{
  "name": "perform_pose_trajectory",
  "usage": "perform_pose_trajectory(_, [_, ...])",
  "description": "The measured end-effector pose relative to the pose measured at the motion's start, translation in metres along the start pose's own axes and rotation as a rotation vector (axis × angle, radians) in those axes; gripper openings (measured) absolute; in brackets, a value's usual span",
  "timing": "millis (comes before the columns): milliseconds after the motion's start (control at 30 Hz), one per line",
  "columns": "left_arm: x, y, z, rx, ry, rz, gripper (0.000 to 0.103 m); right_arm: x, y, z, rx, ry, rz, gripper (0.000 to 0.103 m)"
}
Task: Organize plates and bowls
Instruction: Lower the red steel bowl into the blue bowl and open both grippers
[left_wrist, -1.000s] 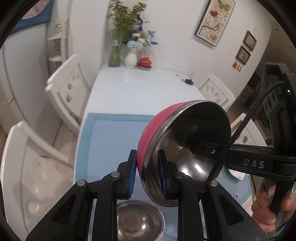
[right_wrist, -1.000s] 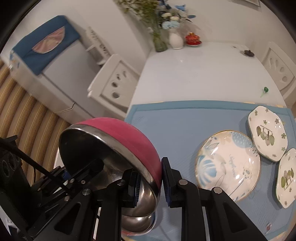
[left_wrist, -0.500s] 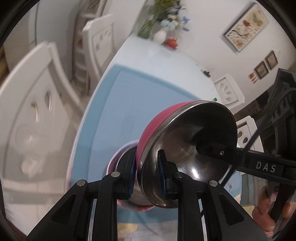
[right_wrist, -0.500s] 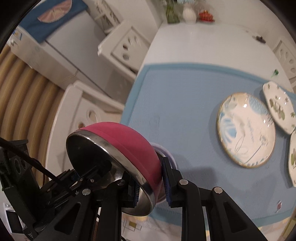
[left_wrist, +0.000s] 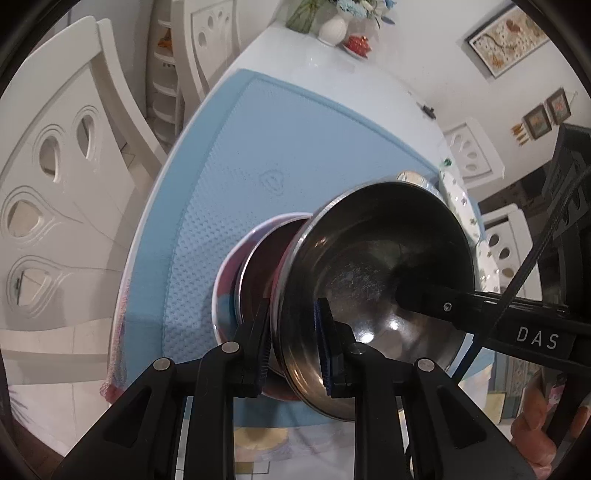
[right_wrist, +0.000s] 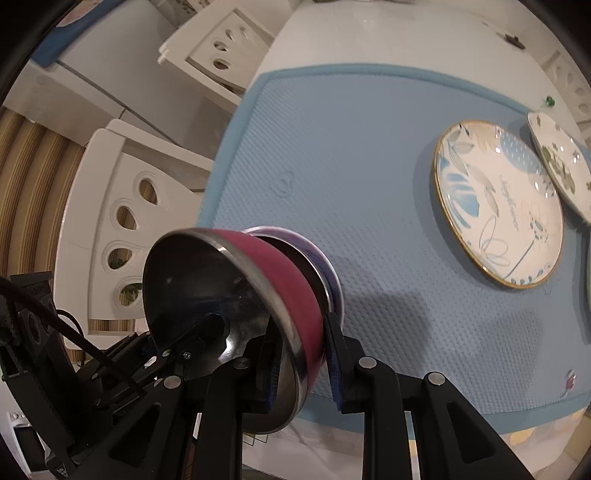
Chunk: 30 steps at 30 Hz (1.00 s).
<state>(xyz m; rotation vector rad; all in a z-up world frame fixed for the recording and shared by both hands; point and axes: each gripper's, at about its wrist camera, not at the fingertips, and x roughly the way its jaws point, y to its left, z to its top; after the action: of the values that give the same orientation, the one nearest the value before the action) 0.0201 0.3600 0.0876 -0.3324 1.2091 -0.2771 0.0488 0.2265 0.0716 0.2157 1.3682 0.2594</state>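
Bowl: a red bowl (left_wrist: 373, 280) with a shiny steel inside, tipped on its side, lower centre of the left wrist view; red outside shows in the right wrist view (right_wrist: 284, 291).
Left gripper (left_wrist: 291, 347): closed on the bowl's rim, one blue pad outside, one inside.
Right gripper (right_wrist: 303, 363): clamped on the opposite rim, in the lower middle of its frame.
Second bowl (left_wrist: 255, 273): steel inside, pale rim, sitting on the mat directly behind the red bowl; whether the two touch cannot be told.
Mat (right_wrist: 369, 155): blue, dimpled, covering the near part of the white table (right_wrist: 369, 37); bowls sit near its lower left corner.
Plates: a large round plate (right_wrist: 498, 206) with blue leaf print at right, a smaller flowered plate (right_wrist: 561, 162) overlapping its upper right edge.
Open room: bare mat between the bowls and the plates, and toward the top of the frame.
Edges: the mat's near edge lies just below the bowls; a white chair (left_wrist: 62, 177) stands off the table at left.
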Motion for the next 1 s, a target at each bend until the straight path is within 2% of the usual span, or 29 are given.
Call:
perform_pose_trajectory(200, [0.006, -0.004, -0.002, 0.042, 0.010, 0.072, 0.022, 0.011, -0.007, 0.000, 0.024, 0.025, 0.008, 0.022])
perform_pose_trajectory(400, [0.003, -0.001, 0.001, 0.057, 0.010, 0.083, 0.022, 0.009, -0.006, 0.003, 0.023, 0.011, 0.007, 0.022])
perform_pose_trajectory(567, [-0.004, -0.002, 0.004, 0.065, -0.011, 0.103, 0.023, 0.004, -0.007, 0.005, 0.023, -0.003, 0.023, 0.022])
perform_pose_trajectory(633, [-0.012, 0.000, 0.005, 0.059, -0.045, 0.131, 0.023, 0.000, -0.010, 0.005, 0.025, -0.010, 0.035, 0.022])
perform_pose_trajectory(667, [-0.016, 0.003, 0.006, 0.054, -0.059, 0.139, 0.027, -0.003, -0.011, 0.005, 0.026, -0.014, 0.038, 0.022])
perform_pose_trajectory(700, [-0.020, 0.008, 0.007, 0.043, -0.070, 0.140, 0.031, -0.006, -0.013, 0.005, 0.027, -0.022, 0.041, 0.022])
perform_pose_trajectory(867, [-0.027, 0.021, 0.011, -0.004, -0.069, 0.089, 0.032, -0.017, -0.015, -0.001, 0.023, -0.034, 0.064, 0.022])
perform_pose_trajectory(1000, [-0.036, 0.007, 0.012, 0.042, -0.098, 0.088, 0.032, -0.023, -0.015, -0.006, 0.013, -0.035, 0.076, 0.022])
